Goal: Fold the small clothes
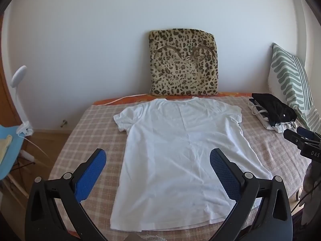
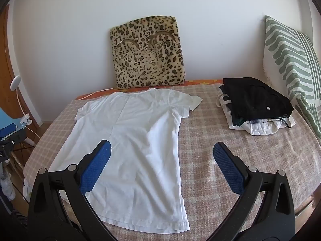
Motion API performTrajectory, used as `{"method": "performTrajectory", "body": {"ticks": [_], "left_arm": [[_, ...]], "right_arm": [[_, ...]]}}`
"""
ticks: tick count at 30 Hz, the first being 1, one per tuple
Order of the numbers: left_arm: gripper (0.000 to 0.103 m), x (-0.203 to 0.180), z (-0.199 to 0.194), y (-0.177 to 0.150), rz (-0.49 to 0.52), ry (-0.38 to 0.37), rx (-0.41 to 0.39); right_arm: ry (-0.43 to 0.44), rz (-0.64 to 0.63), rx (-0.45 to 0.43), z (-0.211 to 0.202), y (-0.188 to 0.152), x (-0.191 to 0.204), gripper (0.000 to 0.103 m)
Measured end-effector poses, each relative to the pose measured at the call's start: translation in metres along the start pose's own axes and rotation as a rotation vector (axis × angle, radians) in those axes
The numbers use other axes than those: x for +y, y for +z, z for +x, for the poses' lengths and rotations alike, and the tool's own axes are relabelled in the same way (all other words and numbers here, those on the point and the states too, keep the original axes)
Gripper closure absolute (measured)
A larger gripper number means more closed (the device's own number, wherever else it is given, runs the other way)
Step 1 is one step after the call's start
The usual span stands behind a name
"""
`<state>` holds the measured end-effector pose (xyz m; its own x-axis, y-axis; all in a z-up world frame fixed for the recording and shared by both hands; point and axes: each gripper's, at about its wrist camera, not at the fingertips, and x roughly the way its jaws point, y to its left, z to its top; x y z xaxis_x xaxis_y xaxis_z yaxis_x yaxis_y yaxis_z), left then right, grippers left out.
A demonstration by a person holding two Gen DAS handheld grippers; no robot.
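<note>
In the left wrist view, the left gripper (image 1: 158,160) is hovering released over the white T-shirt (image 1: 180,156), which is lying flat at frame centre, collar toward the top. In the right wrist view, the right gripper (image 2: 162,158), also released, is straddling the shirt's right edge; bare checked bedspread (image 2: 250,146) is lying rightward, before the folded pile (image 2: 254,108).
</note>
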<state>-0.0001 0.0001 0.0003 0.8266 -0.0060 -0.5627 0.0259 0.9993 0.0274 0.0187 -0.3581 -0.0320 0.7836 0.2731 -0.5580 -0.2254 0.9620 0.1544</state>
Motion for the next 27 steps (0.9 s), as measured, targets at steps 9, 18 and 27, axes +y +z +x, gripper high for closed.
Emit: {"method": "performTrajectory", "body": {"ticks": [9,18,27], "left_arm": [[0.0,0.0057,-0.001,-0.0037,-0.006,0.002,-0.002],[0.0,0.0042,-0.0017,-0.0021,-0.001,0.008,-0.005],[0.0,0.0021,-0.0026,-0.0004,0.003,0.009,-0.004]], "right_arm": [[-0.003,-0.001,0.002,0.0006,-0.0008,0.0023,0.0],[-0.004,-0.001,0.002,0.0002,-0.0006,0.0018,0.0],[-0.005,-0.001,0.001,0.0002,-0.0004,0.0013,0.0]]}}
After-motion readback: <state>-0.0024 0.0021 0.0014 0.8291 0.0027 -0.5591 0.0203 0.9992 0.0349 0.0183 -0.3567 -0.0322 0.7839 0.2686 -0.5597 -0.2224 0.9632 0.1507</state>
